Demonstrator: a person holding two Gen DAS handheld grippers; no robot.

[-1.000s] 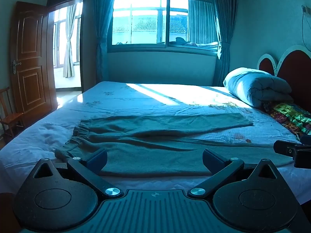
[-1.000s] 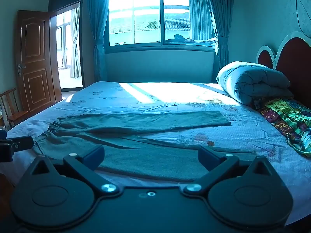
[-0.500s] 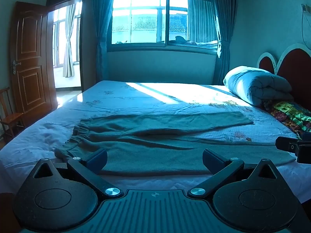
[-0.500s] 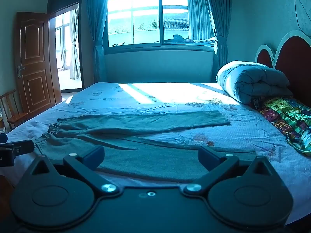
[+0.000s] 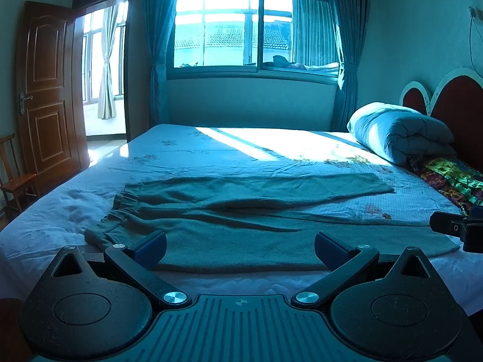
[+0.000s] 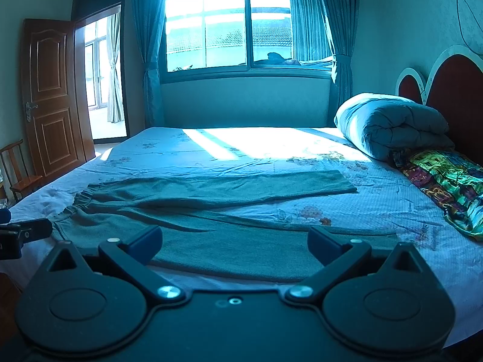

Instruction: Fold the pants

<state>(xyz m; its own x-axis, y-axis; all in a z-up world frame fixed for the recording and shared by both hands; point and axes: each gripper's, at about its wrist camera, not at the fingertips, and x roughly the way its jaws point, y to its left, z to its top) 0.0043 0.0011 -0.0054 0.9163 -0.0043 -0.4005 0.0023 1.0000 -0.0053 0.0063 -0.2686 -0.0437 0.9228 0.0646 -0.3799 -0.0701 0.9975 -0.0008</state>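
Grey-green pants (image 5: 241, 214) lie flat on the bed, waistband at the left, two legs spread toward the right; they also show in the right wrist view (image 6: 217, 211). My left gripper (image 5: 240, 249) is open and empty, hovering at the near edge of the near leg. My right gripper (image 6: 235, 246) is open and empty, also just above the near leg's near edge. The right gripper's tip shows at the right edge of the left wrist view (image 5: 459, 229); the left gripper's tip shows at the left of the right wrist view (image 6: 21, 235).
The bed (image 5: 211, 157) has a pale floral sheet. A rolled blue quilt (image 5: 398, 132) and a colourful pillow (image 5: 449, 178) lie by the headboard at the right. A wooden door (image 5: 48, 90) and chair (image 5: 15, 175) stand at the left, a window (image 5: 253, 30) behind.
Both grippers have crept slightly forward and up over the bed; the pants lie as before and both jaws stay open.
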